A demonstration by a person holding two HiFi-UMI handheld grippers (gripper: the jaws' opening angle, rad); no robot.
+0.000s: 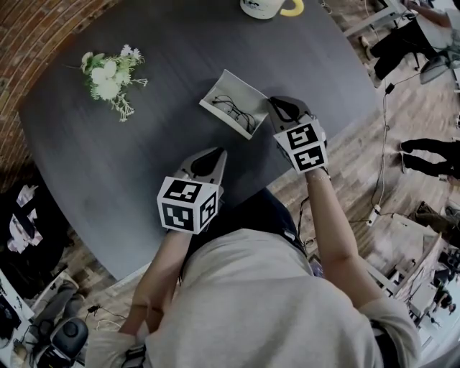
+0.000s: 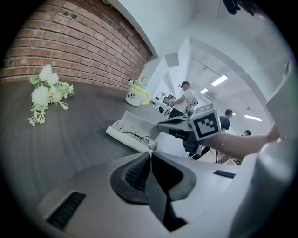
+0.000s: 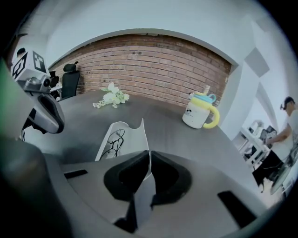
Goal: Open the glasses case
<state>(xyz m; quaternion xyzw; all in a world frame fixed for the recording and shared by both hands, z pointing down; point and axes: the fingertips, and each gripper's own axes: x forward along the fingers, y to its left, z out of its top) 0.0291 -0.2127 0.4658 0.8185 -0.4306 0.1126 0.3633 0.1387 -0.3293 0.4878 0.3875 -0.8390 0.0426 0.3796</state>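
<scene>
The white glasses case [image 1: 228,92] lies open on the dark round table [image 1: 144,144], a pair of thin-framed glasses [image 1: 236,111] resting inside it. My right gripper [image 1: 276,108] is at the case's right end. In the right gripper view its jaws [image 3: 149,155] are shut on the thin edge of the raised lid [image 3: 138,139]. My left gripper [image 1: 218,153] hovers over the table's near edge, apart from the case. It is shut with nothing between its jaws [image 2: 150,155]. The left gripper view shows the case [image 2: 135,128] ahead of it and the right gripper [image 2: 163,125].
A sprig of white flowers [image 1: 108,75] lies at the table's far left. A white mug with a yellow handle [image 1: 269,7] stands at the far edge. Past the table's right rim are wooden floor, cables and people's legs [image 1: 431,154].
</scene>
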